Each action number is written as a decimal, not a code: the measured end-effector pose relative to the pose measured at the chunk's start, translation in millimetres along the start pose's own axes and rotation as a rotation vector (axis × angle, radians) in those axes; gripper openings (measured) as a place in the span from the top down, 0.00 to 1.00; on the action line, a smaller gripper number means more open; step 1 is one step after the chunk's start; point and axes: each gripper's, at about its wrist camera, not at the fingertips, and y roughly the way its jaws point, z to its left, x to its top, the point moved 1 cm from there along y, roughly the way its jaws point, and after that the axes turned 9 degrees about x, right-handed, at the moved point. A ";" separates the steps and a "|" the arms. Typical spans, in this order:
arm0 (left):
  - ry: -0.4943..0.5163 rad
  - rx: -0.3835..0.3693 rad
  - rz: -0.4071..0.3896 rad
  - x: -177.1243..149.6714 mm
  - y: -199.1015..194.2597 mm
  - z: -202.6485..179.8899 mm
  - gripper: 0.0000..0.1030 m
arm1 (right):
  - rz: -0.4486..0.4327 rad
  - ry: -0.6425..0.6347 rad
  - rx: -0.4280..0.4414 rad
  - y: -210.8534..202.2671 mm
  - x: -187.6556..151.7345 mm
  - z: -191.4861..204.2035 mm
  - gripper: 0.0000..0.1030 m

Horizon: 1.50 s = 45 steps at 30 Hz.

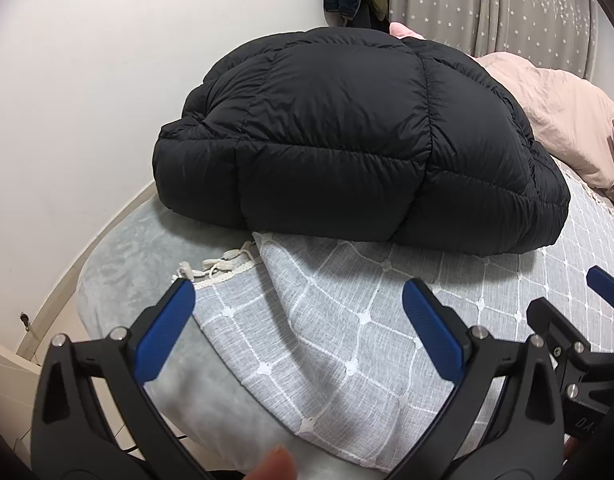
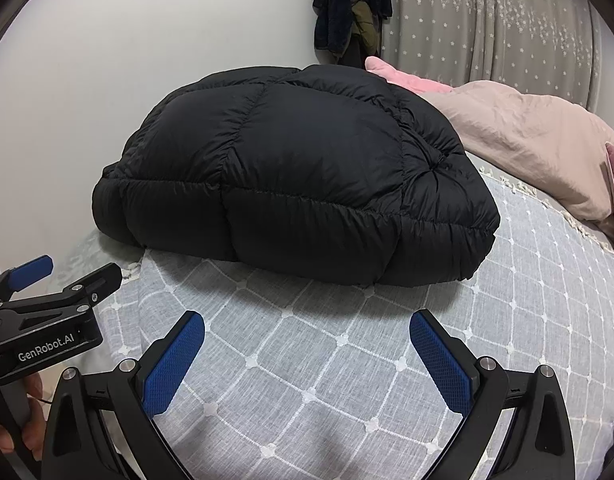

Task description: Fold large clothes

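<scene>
Lying folded into a thick bundle on the bed, the black puffer jacket (image 1: 347, 140) sits ahead of both my grippers, well apart from them, touched by neither.

Item, left gripper (image 1: 299, 300): jaws spread wide, nothing between the blue pads (image 1: 163, 332); it hovers over the grey checked bedspread (image 1: 347, 320), with the jacket's near edge beyond its fingertips. A fingertip of the person (image 1: 275, 464) shows at the bottom edge.

Item, right gripper (image 2: 307, 332): jaws likewise spread, empty, over the same bedspread, the jacket straight ahead and slightly left. In this view my left gripper appears at the lower left, its housing marked "GenRobot.AI", held by a hand (image 2: 27, 420).

Item, pale grey blanket (image 1: 127, 256): under the bedspread's fringed edge, the jacket's left end resting on it.

Item, pink duvet (image 2: 527, 140): bunched behind and right of the jacket, touching its far side.

Item, dark clothes (image 2: 351, 12): hanging against the white wall, beside a star-patterned curtain (image 2: 487, 20).
</scene>
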 end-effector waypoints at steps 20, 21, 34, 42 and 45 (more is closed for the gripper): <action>-0.005 0.002 -0.010 1.4 0.4 2.2 0.00 | -0.002 0.013 -0.001 2.2 -0.1 0.2 0.00; -0.004 0.002 -0.010 1.5 0.6 2.2 0.00 | -0.002 0.014 0.000 2.4 -0.3 0.0 0.00; -0.004 0.002 -0.009 1.5 0.7 2.5 0.00 | 0.002 0.018 -0.001 4.0 -1.3 1.5 0.00; -0.018 0.005 -0.010 1.7 0.6 5.1 0.00 | 0.006 0.015 0.001 5.8 -2.8 3.4 0.00; -0.025 0.013 -0.014 1.1 0.1 4.6 0.00 | 0.003 0.007 0.002 5.4 -2.6 5.0 0.00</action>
